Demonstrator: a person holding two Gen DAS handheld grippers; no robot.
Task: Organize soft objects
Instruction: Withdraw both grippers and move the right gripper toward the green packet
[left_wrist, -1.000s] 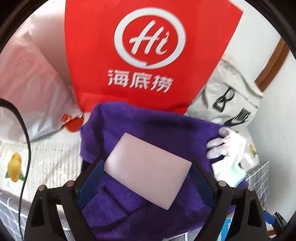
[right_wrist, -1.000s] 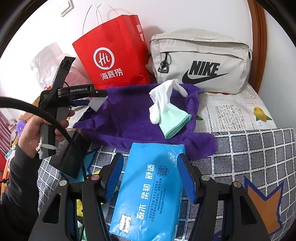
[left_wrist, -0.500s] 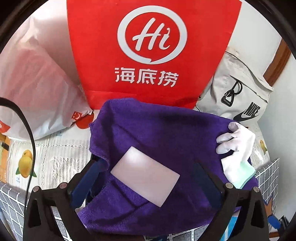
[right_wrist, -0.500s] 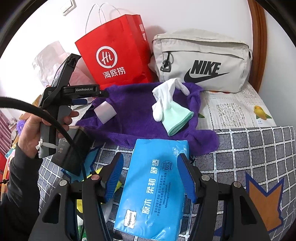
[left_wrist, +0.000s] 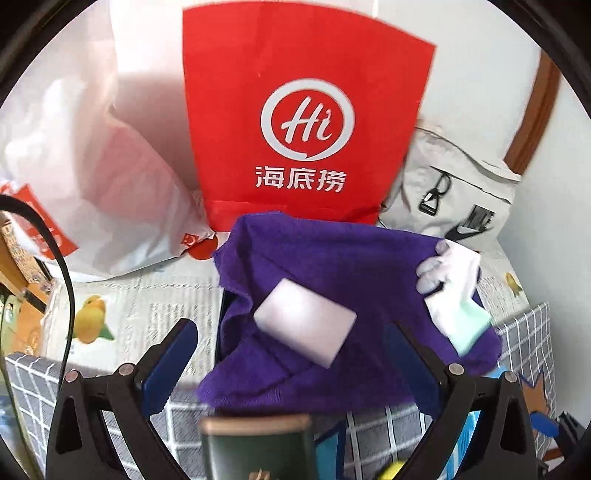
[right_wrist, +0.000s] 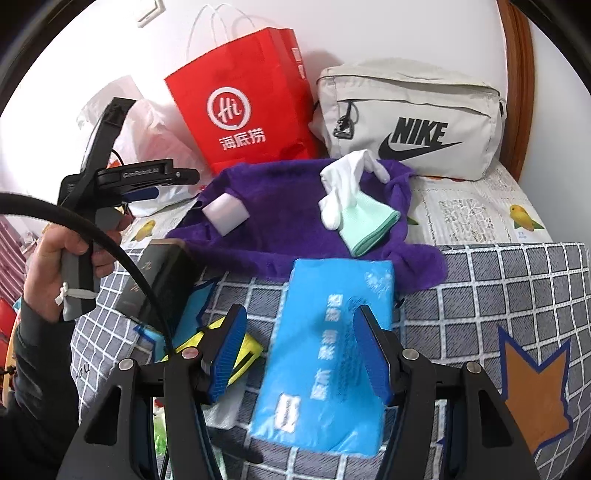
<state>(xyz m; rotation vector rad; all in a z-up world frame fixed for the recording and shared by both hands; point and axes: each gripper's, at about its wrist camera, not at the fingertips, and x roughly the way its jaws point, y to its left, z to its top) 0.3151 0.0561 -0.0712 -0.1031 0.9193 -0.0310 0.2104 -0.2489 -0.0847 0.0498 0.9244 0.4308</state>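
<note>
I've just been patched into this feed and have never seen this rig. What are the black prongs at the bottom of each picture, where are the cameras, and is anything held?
There is no robot arm: a person carries a two-finger gripper in each hand, and each picture comes from a fisheye camera on one gripper, looking along its fingers. The prongs are those fingers. The left gripper stands open over a white sponge block lying on a purple towel, not gripping it. The right gripper has a blue tissue pack between its fingers; whether the pads press it is unclear. Its view also shows the person's hand carrying the left gripper. A white-and-green glove also lies on the towel. Behind stand a red paper bag and a grey Nike bag.
</note>
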